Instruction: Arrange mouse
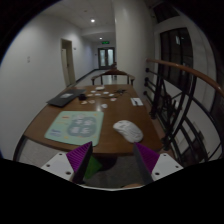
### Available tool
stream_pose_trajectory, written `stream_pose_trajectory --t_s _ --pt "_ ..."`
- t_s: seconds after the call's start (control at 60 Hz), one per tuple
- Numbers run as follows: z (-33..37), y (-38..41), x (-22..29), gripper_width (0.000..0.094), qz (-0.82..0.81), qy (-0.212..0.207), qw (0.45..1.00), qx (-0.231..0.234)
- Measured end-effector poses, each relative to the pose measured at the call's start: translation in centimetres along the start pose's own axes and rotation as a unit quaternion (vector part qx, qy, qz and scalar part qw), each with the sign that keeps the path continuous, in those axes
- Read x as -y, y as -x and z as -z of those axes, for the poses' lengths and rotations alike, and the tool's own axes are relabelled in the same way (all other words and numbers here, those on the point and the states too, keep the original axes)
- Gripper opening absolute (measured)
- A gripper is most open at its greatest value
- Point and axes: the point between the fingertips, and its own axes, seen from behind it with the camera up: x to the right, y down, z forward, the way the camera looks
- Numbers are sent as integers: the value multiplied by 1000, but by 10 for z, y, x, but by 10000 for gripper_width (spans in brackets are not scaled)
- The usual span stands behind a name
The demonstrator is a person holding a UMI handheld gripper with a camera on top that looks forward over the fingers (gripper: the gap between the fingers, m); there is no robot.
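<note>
A white mouse [127, 130] lies on the wooden table [60, 108], to the right of a pale green mouse mat [76, 124] with a printed pattern. My gripper [113, 160] is held above the table's near edge, with its purple pads [80, 159] wide apart and nothing between them. The mouse is just beyond the right finger [148, 157], and the mat is beyond the left finger.
Further along the table lie a dark laptop [64, 98] at the left and several small papers and items [110, 95]. A chair [112, 76] stands at the far end. A stair railing [185, 100] runs along the right. A corridor leads away behind.
</note>
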Motion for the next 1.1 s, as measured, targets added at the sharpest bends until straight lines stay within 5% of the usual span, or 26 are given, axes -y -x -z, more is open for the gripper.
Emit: stream_pose_trajectory --t_s 0.267,0.55,0.617,0.667,0.833,0.983,1.1 --pt "-109 -96 -10 823 36 26 997 -57" --pt "-180 -110 32 827 -1 16 999 -34" --pt "-191 -111 40 773 -5 12 999 -34" --pt "-196 -112 43 622 -3 3 999 -38" --pt "-199 -115 46 374 1 -21 998 -57" --pt "-186 -112 49 337 -12 -19 996 -82" --pt "-131 -75 116 337 9 -96 991 -94"
